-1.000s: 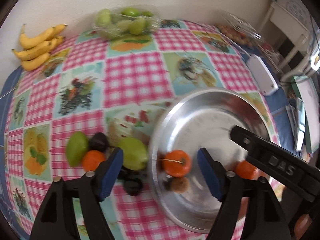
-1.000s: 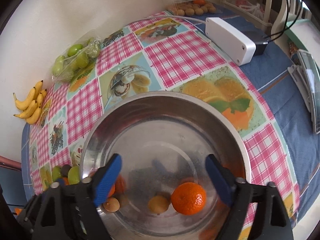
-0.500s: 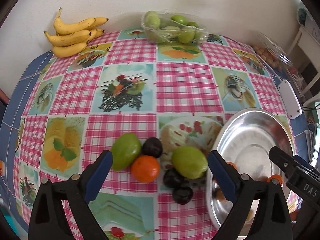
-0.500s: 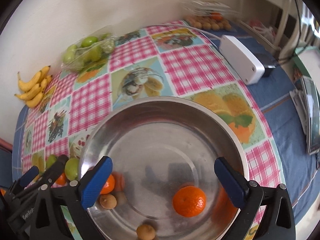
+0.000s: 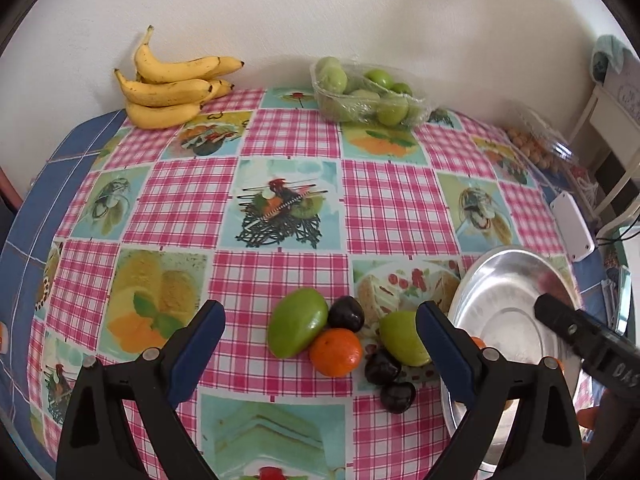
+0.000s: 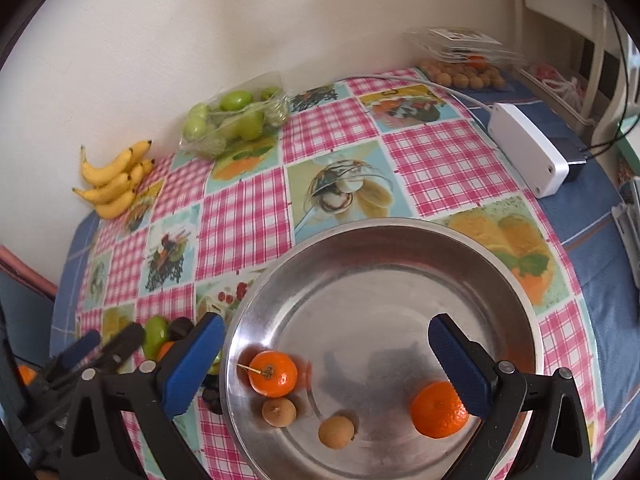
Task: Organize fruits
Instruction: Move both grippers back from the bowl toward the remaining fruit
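My left gripper (image 5: 320,332) is open and empty above a cluster of fruit on the checked tablecloth: a green mango (image 5: 296,322), an orange tangerine (image 5: 335,352), a second green fruit (image 5: 402,338) and dark plums (image 5: 346,313). My right gripper (image 6: 326,354) is open and empty over the steel bowl (image 6: 400,236). The bowl holds two tangerines (image 6: 273,373) (image 6: 438,410) and two small brown fruits (image 6: 279,411) (image 6: 336,432). The bowl's rim (image 5: 516,252) lies right of the cluster in the left wrist view.
A banana bunch (image 5: 172,88) and a plastic tray of green fruit (image 5: 366,96) sit at the back by the wall. A white box (image 6: 528,154) with a cable and a clear pack of small brown fruit (image 6: 464,68) lie at the right.
My left gripper has moved left and back, from over the bowl to over the fruit cluster. My right gripper has drawn back a little; the bowl's fruits sit lower in its view.
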`<state>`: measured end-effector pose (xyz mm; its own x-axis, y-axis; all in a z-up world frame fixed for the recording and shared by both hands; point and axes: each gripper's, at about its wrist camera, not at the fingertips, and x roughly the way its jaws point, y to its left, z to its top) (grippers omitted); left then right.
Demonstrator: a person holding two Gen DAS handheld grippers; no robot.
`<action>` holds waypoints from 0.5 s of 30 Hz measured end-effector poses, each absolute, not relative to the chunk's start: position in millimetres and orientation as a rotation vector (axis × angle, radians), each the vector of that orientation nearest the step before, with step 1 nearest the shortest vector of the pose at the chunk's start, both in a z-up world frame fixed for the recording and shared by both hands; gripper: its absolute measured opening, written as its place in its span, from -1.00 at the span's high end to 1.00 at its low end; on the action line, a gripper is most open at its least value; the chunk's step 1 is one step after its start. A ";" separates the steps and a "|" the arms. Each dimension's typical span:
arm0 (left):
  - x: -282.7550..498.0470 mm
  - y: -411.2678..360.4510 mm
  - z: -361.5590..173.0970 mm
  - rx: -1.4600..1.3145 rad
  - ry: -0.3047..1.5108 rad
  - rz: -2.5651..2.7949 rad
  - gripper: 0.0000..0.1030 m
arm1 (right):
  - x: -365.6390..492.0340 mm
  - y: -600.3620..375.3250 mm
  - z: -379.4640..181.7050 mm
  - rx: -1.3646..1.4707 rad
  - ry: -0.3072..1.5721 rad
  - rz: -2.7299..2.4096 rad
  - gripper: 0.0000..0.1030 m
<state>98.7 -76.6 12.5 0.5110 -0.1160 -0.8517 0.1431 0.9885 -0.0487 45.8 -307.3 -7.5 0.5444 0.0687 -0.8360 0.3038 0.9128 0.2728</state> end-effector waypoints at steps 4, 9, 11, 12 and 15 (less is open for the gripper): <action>97.0 -64.6 14.9 -0.005 1.022 -0.144 -0.87 | 48.9 -301.8 -9.7 0.420 1.004 -0.129 -1.00; 93.6 -50.0 16.1 -0.018 1.025 -0.135 -0.87 | 48.3 -295.1 -0.4 0.409 0.963 -0.137 -1.00; 93.4 -42.9 16.8 -0.040 1.033 -0.127 -0.87 | 48.5 -288.7 6.1 0.393 0.939 -0.124 -1.00; 93.4 -39.6 17.2 -0.051 1.036 -0.123 -0.87 | 48.9 -285.0 9.1 0.386 0.928 -0.114 -1.00; 93.7 -29.6 19.1 -0.082 1.035 -0.110 -0.87 | 49.2 -266.9 16.6 0.373 0.901 -0.062 -1.00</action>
